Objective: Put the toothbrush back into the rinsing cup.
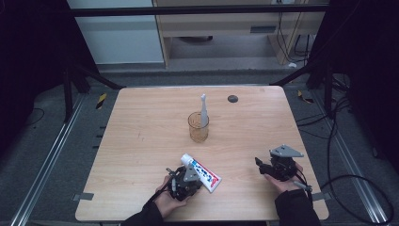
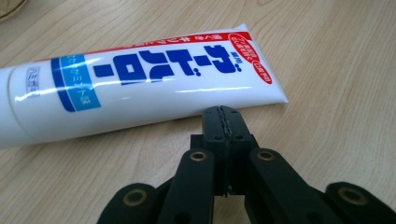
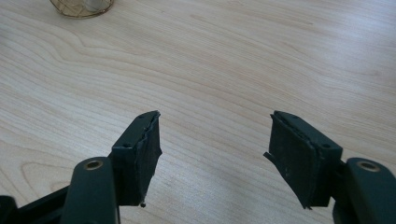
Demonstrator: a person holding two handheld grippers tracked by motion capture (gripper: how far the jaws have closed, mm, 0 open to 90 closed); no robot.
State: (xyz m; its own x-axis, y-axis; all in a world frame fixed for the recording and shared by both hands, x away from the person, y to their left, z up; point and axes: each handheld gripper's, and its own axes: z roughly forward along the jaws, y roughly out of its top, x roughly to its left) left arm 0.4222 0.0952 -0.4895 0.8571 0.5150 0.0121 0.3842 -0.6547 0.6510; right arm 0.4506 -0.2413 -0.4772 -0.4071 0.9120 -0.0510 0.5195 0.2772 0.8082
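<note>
While the left gripper (image 2: pixel 222 112) nears the toothpaste tube (image 2: pixel 140 84) with jaws pressed together, the right gripper (image 3: pixel 215 140) gapes.

Lab: framed wooden table (image 1: pixel 141 122), floor cables (image 1: pixel 343 141), dark curtains (image 1: pixel 28 47).

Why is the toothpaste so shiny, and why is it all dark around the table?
Left gripper view: white glare streaks run along the toothpaste tube, which is glossy; the near jaws look soft. High view: light falls on the table, the edges stay black. Right gripper view: even light, faint shadows.
</note>
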